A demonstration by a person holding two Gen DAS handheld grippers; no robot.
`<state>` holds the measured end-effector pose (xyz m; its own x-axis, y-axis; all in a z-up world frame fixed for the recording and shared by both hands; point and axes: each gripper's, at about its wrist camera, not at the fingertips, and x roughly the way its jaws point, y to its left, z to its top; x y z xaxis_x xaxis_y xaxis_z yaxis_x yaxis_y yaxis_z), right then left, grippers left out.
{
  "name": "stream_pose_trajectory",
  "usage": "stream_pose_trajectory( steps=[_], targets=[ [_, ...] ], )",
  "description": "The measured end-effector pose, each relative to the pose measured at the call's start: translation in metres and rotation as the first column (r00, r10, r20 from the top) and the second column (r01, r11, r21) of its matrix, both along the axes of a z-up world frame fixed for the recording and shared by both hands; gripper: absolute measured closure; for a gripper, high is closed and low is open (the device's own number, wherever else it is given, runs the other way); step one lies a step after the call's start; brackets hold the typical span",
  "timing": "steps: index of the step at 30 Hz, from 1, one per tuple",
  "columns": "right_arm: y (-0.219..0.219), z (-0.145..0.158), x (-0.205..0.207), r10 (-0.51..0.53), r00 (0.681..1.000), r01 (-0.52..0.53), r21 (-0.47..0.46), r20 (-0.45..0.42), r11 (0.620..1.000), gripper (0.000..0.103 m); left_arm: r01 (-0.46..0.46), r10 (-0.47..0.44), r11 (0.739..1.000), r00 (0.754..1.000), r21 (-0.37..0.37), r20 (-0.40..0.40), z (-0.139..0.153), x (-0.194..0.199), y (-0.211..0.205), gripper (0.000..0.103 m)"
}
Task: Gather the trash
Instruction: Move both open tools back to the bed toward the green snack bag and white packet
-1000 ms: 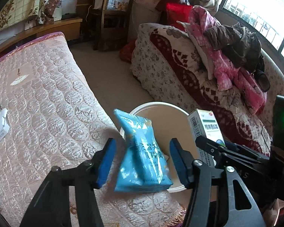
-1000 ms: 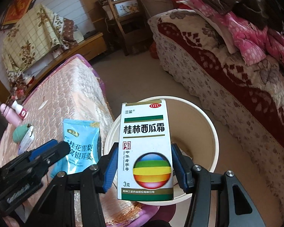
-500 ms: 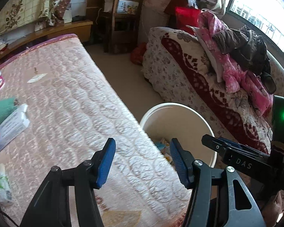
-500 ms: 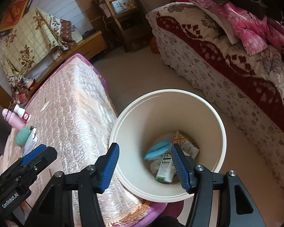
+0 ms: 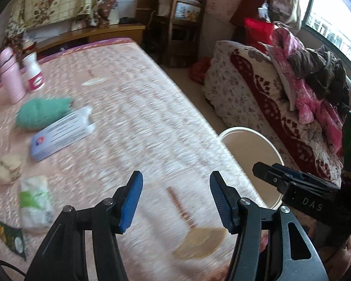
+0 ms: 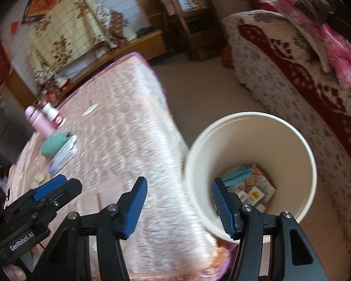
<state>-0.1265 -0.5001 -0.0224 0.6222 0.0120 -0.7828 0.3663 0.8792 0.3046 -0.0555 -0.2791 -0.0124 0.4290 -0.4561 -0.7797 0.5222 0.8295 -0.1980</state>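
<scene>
The round cream plastic bin (image 6: pixel 250 126) stands on the pale floor, hard against the near corner of the pink quilted mattress (image 6: pixel 128 140). At its bottom lies collected trash: a blue snack packet (image 6: pixel 237 174) and several small white printed packs and boxes (image 6: pixel 257 187), piled together.

Both tools are empty. The right gripper (image 6: pixel 179 207) hangs over the mattress edge and the bin's near rim, its blue-padded jaws parted after having just been opening, with nothing between them. The left gripper (image 5: pixel 176 202) hovers over the mattress just left of the bin, its jaws spread wide and bare.

Farther left of the bin, on the mattress, more things lie loose: a long white-and-blue carton (image 5: pixel 60 134), flat and touching a teal knitted bundle (image 5: pixel 41 112) behind it; a crumpled beige wad (image 5: pixel 8 167); a white-and-green wrapped pack (image 5: pixel 36 201); and, at the frame's edge, a dark green wrapper (image 5: pixel 10 238). Beyond these stand a pink bottle (image 5: pixel 10 78) and a white jar with a red label (image 5: pixel 35 73), upright and side by side.

Across the floor from the bin sits a sofa draped in a floral and maroon cover (image 6: pixel 292 70), with pink clothing (image 6: pixel 334 46) heaped on it.
</scene>
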Motion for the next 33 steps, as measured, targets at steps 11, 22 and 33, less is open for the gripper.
stream_pose_trajectory(
  steps=[11,22,33],
  targets=[
    [0.09,0.001,0.033,0.225,0.974,-0.225,-0.003,0.003,0.974,0.042,-0.094,0.098,0.994,0.993,0.063,-0.059,-0.012,-0.019,0.099,0.043],
    [0.155,0.006,0.053,0.368,0.93,-0.368,-0.02,0.0,0.93,0.042,-0.297,0.31,0.948,0.943,0.112,-0.121,-0.04,-0.002,0.207,0.043],
    [0.215,-0.009,0.08,0.487,0.873,-0.487,0.027,-0.03,0.873,0.038,-0.501,0.514,0.857,0.848,0.121,-0.127,-0.027,0.003,0.332,0.043]
  ],
)
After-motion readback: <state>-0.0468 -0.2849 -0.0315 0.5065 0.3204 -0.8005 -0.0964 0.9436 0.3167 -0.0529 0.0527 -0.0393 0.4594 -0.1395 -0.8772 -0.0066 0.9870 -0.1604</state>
